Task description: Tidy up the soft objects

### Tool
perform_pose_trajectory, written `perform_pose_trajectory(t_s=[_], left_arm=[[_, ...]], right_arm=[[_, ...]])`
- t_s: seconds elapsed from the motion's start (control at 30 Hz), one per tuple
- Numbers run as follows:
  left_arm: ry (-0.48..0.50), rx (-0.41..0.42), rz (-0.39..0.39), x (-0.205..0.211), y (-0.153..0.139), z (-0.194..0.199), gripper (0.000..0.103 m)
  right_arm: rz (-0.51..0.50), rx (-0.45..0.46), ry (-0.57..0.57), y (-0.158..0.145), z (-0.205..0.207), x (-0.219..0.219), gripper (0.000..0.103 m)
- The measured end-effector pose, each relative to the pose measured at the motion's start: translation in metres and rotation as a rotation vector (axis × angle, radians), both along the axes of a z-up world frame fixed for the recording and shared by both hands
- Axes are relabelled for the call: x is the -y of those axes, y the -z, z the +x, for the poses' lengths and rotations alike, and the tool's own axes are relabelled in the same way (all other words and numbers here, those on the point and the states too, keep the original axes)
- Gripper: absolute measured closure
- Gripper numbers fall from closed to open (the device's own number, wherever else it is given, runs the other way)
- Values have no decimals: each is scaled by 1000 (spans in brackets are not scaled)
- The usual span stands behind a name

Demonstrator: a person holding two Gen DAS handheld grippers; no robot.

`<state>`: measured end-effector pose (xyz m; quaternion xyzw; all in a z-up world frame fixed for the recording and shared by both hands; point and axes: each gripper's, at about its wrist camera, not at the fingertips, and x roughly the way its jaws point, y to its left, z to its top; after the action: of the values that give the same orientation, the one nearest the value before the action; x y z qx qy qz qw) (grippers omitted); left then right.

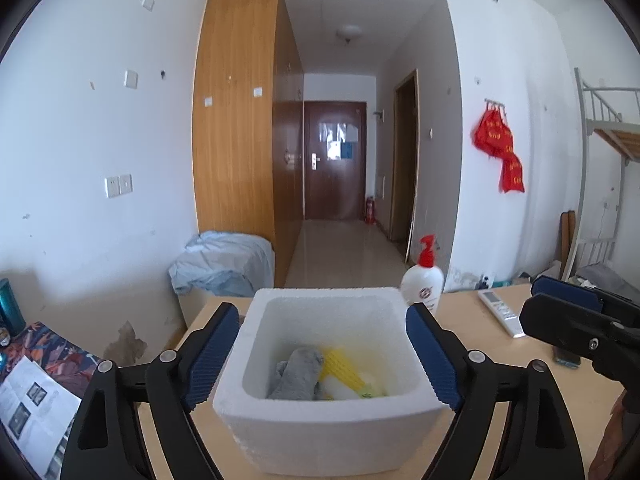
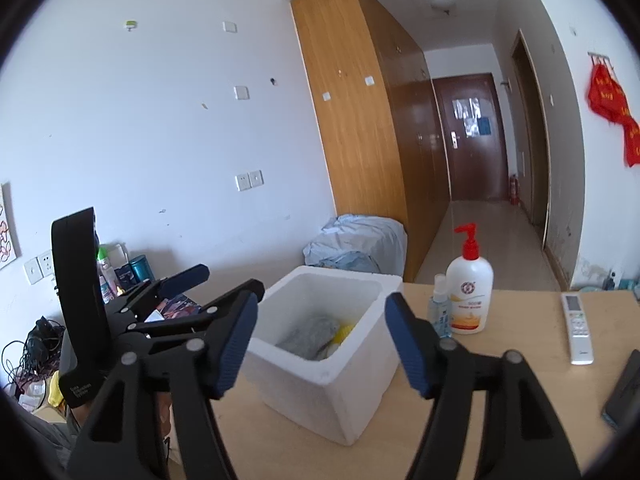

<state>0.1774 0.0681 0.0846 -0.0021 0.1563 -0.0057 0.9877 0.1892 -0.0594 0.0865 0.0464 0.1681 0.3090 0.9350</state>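
A white foam box [image 1: 320, 432] stands on the wooden desk [image 1: 520, 360]. Inside it lie a grey cloth [image 1: 298, 372], a yellow ribbed soft item [image 1: 342, 368] and something white beneath them. My left gripper [image 1: 322, 310] is open, its blue pads flanking the box's near end without pressing on it. In the right wrist view the box [image 2: 332, 380] sits ahead of my right gripper [image 2: 323, 297], which is open with nothing between its pads. The grey cloth [image 2: 316, 328] shows inside. The left gripper [image 2: 188, 280] is at the box's left; the right gripper [image 1: 536, 298] is at its right.
A pump lotion bottle [image 2: 468, 292] and a small clear bottle [image 2: 438, 312] stand behind the box to the right. A white remote [image 2: 576, 328] and a dark phone [image 2: 624, 388] lie further right. Papers [image 1: 36, 392] lie at the left, and a hallway lies beyond the desk's far edge.
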Motion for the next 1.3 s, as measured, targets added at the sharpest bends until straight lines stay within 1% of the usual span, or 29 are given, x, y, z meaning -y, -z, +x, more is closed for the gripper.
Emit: perform_pose_trajectory(t_s=[0.03,0.07,0.13,0.2,0.27,0.37,0.47,0.67,0.87,1.03,1.1,1.13,1.23,1.3], left_arm=[[0,10,-1,2,-2,-7,16],[0,17,0,4,-4,-13,15],[0,34,-1,8,-8,-28,12],[3,53,-4,12,-11,-43,6],[7,78,-1,16,-15,-57,4],[9,113,7,23,-19,-80,2],[21,123,4,27,-21,-97,2],[35,137,6,33,-22,-122,1],[52,145,13,40,-18,-144,1],[29,157,5,40,-10,-157,0],[11,160,0,38,-5,-161,0],[8,158,-6,38,-2,-163,0],[18,159,-23,39,8,-168,0],[18,162,-26,40,15,-172,0]], right_arm=[[1,9,3,-2,-6,3,31],[3,18,7,-4,-14,6,26],[4,37,18,-8,-27,12,20],[12,54,25,-11,-40,18,17],[12,73,37,-13,-54,23,11],[12,92,51,-15,-73,28,8],[13,107,64,-15,-88,31,5],[14,134,86,-11,-112,36,2],[-1,153,105,1,-131,39,2],[-7,193,134,14,-146,42,1],[-16,210,167,22,-151,41,1],[-20,221,200,26,-154,42,1],[-31,265,276,38,-164,42,0],[-38,276,303,45,-168,43,0]])
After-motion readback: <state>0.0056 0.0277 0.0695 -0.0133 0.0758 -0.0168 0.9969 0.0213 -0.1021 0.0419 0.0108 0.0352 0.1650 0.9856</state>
